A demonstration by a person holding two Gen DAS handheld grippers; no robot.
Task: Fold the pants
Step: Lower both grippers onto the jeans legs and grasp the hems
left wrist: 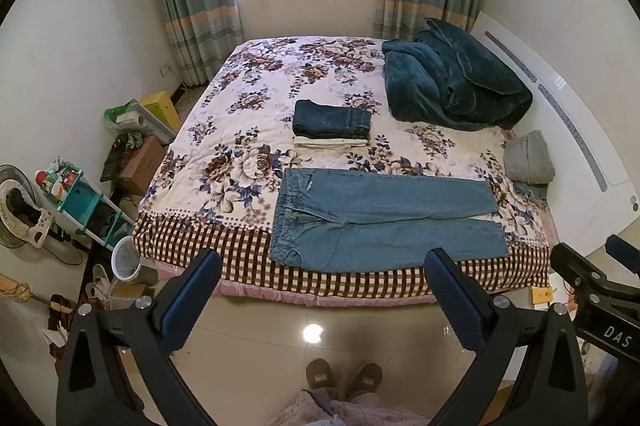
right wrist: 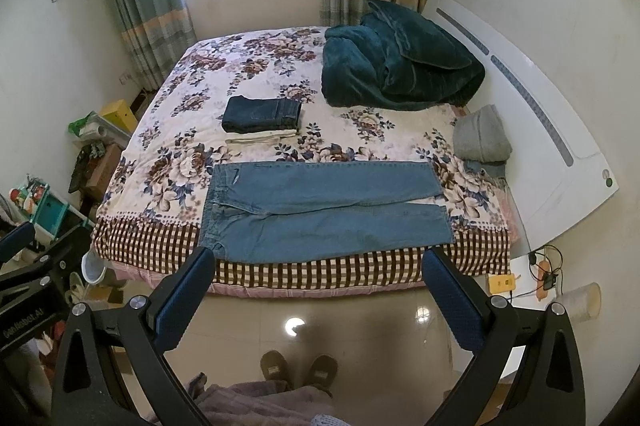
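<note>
Counting the things on the bed

One pair of light jeans [left wrist: 384,218] is lying flat; two folded garments [left wrist: 332,128] are stacking; one green blanket [left wrist: 452,82] is sitting.

You have a pair of light blue jeans [left wrist: 384,218] [right wrist: 324,206] spread flat and unfolded along the near edge of the bed [left wrist: 256,130] [right wrist: 180,146]. The waistband lies to your left, the two legs run side by side toward the right, with a narrow gap opening between them near the cuffs. The near leg reaches over the checked border of the bedspread. The fabric lies smooth, with few wrinkles.
</note>
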